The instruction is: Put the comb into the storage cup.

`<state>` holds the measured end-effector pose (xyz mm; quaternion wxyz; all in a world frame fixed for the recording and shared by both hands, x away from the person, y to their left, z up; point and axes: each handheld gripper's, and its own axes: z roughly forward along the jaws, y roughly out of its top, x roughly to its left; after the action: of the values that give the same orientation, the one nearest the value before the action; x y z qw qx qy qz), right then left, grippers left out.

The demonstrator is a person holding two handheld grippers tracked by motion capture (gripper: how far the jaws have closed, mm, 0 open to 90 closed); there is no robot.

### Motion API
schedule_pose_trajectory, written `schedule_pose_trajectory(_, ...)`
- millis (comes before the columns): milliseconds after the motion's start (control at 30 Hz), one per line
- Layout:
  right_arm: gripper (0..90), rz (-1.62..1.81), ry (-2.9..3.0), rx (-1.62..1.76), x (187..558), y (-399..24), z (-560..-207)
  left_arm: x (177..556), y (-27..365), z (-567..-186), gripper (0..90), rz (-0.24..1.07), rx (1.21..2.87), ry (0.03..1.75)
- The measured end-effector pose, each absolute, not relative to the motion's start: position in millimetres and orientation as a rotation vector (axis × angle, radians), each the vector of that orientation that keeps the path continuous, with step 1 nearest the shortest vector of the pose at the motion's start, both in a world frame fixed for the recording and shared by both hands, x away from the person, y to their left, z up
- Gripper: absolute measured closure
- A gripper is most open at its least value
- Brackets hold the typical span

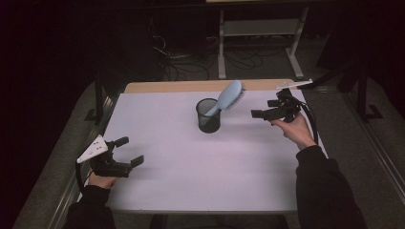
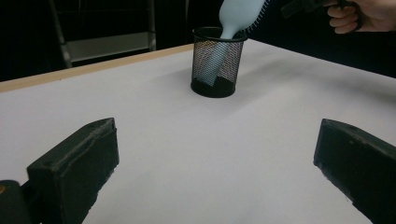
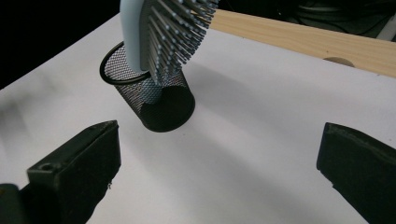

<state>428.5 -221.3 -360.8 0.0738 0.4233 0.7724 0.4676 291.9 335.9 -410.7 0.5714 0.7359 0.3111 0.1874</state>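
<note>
Nearest me, my left gripper rests with jaws spread, empty. Mid-table, the light, rigid plastic hairbrush leans handle-down in the mesh cup; I judge its smooth back the best hold. Beyond, my right gripper gapes empty.

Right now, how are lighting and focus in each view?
High view: table lit, surroundings nearly black. Left gripper view: jaws soft, cup sharp, casting a faint shadow. Right gripper view: brush crisp, near jaws blurred, background dark.
</note>
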Motion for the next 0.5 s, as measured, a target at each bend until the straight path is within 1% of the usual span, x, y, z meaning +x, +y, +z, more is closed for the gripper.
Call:
schedule_pose_trajectory(200, 0.0, 1.409, 2.311, 1.254, 418, -225, -365, 292, 336, -411, 0.0, 0.438, 1.728, 0.730)
schedule_pose_trajectory(500, 0.0, 1.419, 2.301, 1.228, 404, -230, -362, 292, 335, -412, 0.0, 0.439, 1.731, 0.731)
